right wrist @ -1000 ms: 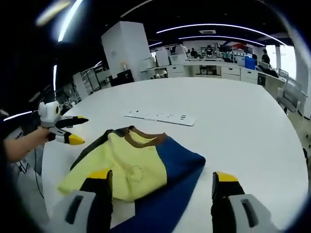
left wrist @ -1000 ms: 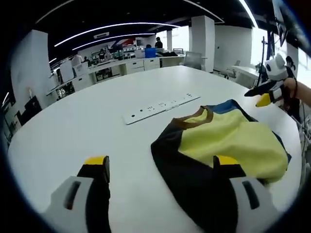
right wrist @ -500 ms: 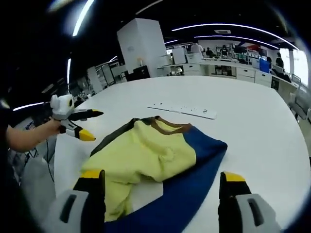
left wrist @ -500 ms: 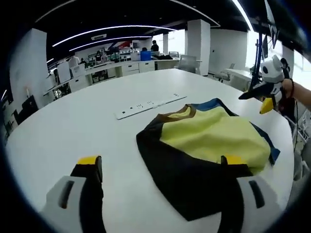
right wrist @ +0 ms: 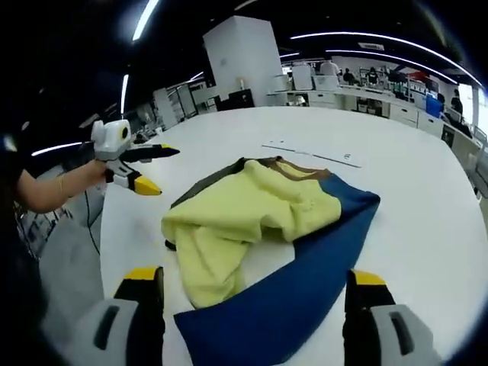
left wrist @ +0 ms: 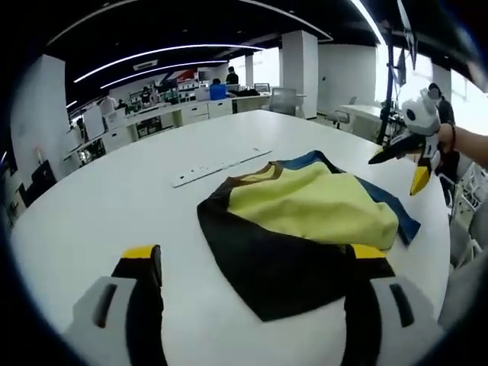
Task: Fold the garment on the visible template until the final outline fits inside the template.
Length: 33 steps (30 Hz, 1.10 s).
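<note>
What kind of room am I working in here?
Most likely an open-plan office or lab: a large round white table holding the yellow, navy and black garment, rows of white desks and cabinets behind, and long strip ceiling lights.

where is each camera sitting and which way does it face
Left gripper view: rides the left gripper, looking across the table at the garment; its open fingers and the person's other hand with the right gripper show.
Right gripper view: rides the right gripper, facing the garment from the opposite side; its fingers and the left gripper show.
Shared: garment, table.
</note>
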Each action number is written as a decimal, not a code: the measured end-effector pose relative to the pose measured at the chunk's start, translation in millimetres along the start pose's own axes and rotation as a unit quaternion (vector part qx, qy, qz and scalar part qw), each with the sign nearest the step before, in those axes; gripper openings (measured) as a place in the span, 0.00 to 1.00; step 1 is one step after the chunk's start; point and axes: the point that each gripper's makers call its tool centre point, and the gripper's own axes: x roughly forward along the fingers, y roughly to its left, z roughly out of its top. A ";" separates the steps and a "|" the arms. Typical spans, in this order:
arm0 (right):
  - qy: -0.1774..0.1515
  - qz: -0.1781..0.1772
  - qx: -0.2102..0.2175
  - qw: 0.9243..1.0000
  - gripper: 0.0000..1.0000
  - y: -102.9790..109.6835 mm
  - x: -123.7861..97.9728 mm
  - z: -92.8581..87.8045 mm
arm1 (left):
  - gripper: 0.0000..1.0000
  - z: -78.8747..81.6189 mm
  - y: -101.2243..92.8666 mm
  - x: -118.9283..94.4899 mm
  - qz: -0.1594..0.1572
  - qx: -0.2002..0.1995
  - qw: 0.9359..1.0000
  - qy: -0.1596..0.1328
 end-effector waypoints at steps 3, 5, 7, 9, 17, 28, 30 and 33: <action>0.005 0.005 -0.003 1.000 0.98 6.6 -1.3 -8.7 | 0.95 -4.9 -8.0 -4.6 -0.004 -0.004 1.000 -0.001; 0.007 0.009 -0.003 1.000 0.98 10.3 -2.1 -13.4 | 0.92 -6.5 -12.1 -6.3 -0.006 -0.010 1.000 -0.005; 0.009 0.011 -0.004 1.000 0.97 13.2 -2.0 -19.2 | 0.91 -8.7 -17.5 -8.5 -0.007 -0.011 1.000 -0.005; 0.008 0.010 -0.007 1.000 0.95 16.1 -2.4 -25.4 | 0.89 -8.5 -23.0 -11.0 -0.009 -0.006 1.000 -0.010; 0.001 0.006 -0.018 1.000 0.89 30.3 -5.6 -41.9 | 0.78 -15.7 -43.3 -14.6 -0.021 -0.004 1.000 -0.013; 0.008 0.004 -0.024 1.000 0.81 47.9 -8.9 -62.1 | 0.63 -36.5 -79.4 -10.8 -0.055 0.012 0.998 0.012; 0.011 0.004 -0.022 1.000 0.78 49.4 -8.7 -66.5 | 0.62 -39.1 -83.7 -8.9 -0.059 0.015 0.998 0.015; 0.014 0.003 -0.016 1.000 0.71 51.7 -8.7 -71.8 | 0.61 -43.4 -88.3 -5.7 -0.063 0.021 0.998 0.023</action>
